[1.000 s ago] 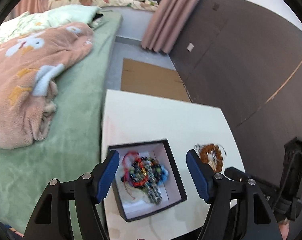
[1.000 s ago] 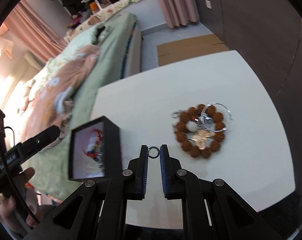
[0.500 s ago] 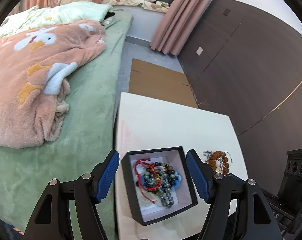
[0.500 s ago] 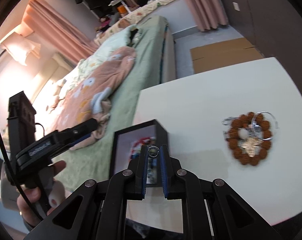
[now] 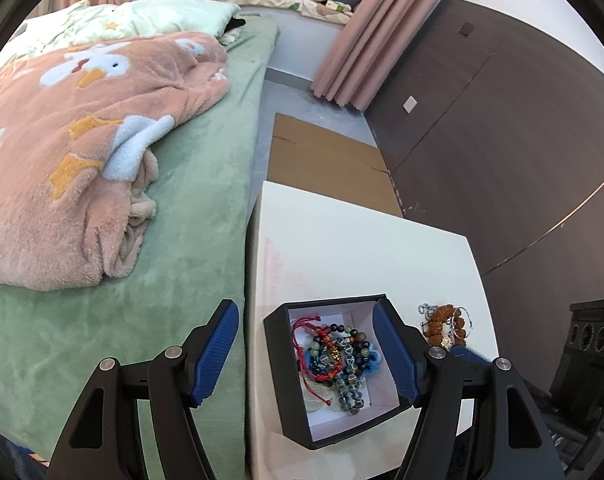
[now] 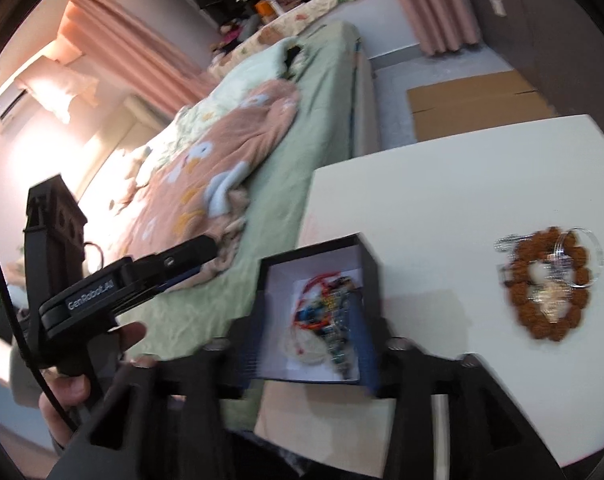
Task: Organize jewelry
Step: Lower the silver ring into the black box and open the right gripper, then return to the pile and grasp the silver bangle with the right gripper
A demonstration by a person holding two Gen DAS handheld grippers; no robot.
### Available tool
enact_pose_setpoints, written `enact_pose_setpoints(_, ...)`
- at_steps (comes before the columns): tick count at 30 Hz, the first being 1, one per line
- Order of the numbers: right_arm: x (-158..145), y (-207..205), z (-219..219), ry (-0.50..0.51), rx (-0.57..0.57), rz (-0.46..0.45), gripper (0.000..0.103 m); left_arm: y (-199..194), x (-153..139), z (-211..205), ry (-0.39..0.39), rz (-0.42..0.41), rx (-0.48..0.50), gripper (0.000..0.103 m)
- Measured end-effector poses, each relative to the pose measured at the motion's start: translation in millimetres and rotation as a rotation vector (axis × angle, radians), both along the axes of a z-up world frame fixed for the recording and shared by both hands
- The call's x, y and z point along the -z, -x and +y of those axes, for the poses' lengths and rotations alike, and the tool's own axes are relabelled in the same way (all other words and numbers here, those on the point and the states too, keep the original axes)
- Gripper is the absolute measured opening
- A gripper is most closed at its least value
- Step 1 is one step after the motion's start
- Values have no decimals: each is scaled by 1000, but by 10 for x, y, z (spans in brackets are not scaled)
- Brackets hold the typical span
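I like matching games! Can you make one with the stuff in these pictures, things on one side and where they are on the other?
Things:
1. black box
2. brown bead bracelet
3. pink blanket
4. cardboard

Places:
A. flat on the floor
B. on the green bed
C. on the white table, full of beads
D. on the white table, outside the box

Pairs: 1-C, 2-D, 3-B, 4-A
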State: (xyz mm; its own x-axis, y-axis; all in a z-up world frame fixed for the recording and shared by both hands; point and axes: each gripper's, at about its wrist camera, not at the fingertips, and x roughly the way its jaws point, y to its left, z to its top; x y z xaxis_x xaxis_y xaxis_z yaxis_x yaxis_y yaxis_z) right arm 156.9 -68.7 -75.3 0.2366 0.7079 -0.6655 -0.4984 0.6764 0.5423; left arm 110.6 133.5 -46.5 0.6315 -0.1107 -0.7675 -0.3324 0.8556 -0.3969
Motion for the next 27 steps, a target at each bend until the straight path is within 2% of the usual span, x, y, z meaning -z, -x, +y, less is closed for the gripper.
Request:
enact_pose_setpoints(8, -32, -137, -459, 5, 95, 28, 56, -97, 1, -137, 10, -3, 34, 70)
enact_pose_setpoints(15, -84, -243, -926, 11, 204, 47, 56, -228, -53, -545, -25, -31, 133, 70)
enact_pose_setpoints(20, -81, -313, -1262, 40, 278, 61, 56, -350, -7, -870, -54, -18, 205, 70)
enact_pose_setpoints(22, -61, -333, -1381, 38, 295, 76, 64, -404, 18, -997, -58, -16, 234, 70)
enact_pose_setpoints(23, -48, -341, -1459, 38, 313, 84, 76, -428, 22, -1044, -58, -17, 244, 70)
enact_pose_setpoints(24, -40, -340, -1510, 37, 325, 85, 83, -448, 26, -1091, -58, -19, 253, 70)
enact_pose_setpoints(27, -21, -358, -1661, 27, 351, 99, 83, -503, 35, -1212, -54, -31, 272, 70)
